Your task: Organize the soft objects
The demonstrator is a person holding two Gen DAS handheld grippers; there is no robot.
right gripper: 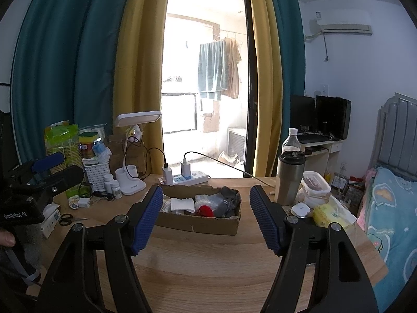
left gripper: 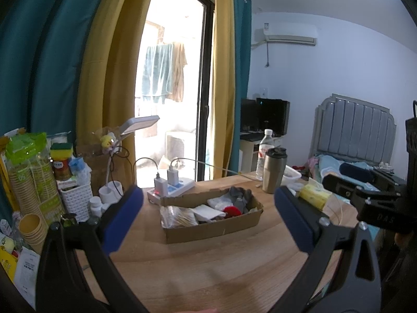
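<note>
Left gripper [left gripper: 208, 219]: jaws spread wide, holding nothing, hovering above the wooden table [left gripper: 208, 268].
Cardboard tray [left gripper: 212, 228]: dead ahead of both grippers, near the table's middle; long axis runs left to right across both views.
Tray contents, left to right: a clear packet of what look like cotton swabs [left gripper: 177, 217], hard to confirm; white folded cloth [left gripper: 206, 211]; red pom-pom [left gripper: 232, 211]; grey socks [left gripper: 241, 195] at the right end.
Right gripper [right gripper: 204, 216]: also wide apart and empty, framing the tray between its blue pads [right gripper: 146, 221].
Nearer arm: judged about equal; the right gripper seems slightly closer and better centred.
Left surroundings: desk lamp [right gripper: 130, 156], power strip [right gripper: 187, 178], scissors [right gripper: 69, 219].
Right surroundings: steel tumbler [right gripper: 289, 177], yellow tissue pack [right gripper: 329, 212], well clear.
In the way: nothing between jaws and tray; only the cardboard wall to clear.
</note>
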